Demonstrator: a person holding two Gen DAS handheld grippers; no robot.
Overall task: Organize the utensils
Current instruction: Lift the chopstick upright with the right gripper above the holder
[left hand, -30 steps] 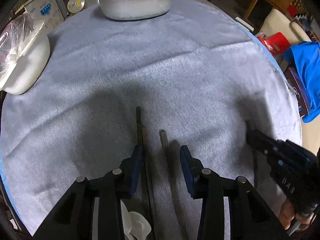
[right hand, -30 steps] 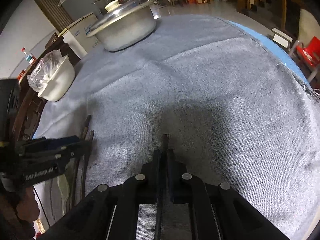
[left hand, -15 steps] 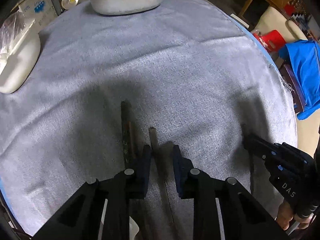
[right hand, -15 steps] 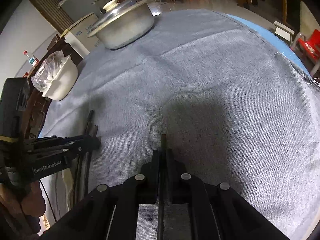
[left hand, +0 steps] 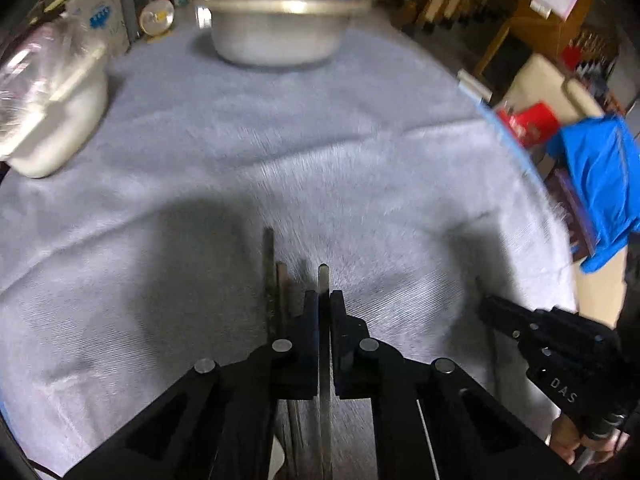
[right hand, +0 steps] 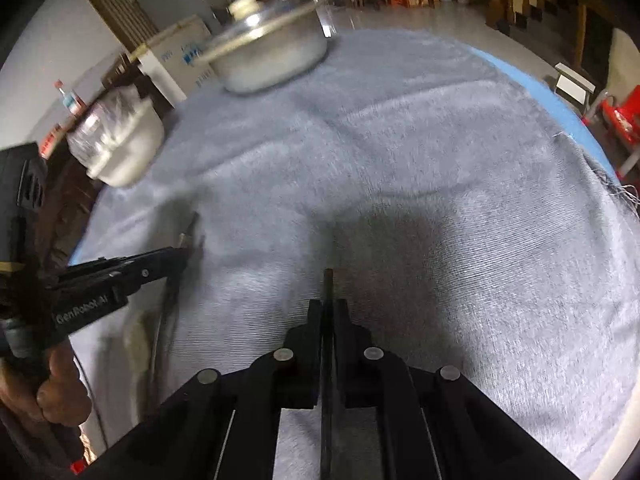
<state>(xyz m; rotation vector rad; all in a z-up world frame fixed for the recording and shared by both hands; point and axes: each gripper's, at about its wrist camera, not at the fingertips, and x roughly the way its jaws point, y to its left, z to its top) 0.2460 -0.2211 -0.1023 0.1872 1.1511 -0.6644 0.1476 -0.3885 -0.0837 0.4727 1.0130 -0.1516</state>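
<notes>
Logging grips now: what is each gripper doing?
Left gripper: closed on a chopstick.
Right gripper: closed on a dark chopstick.

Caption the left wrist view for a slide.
Left tool shut on a chopstick, two more utensils lying beside it on the grey tablecloth.
</notes>
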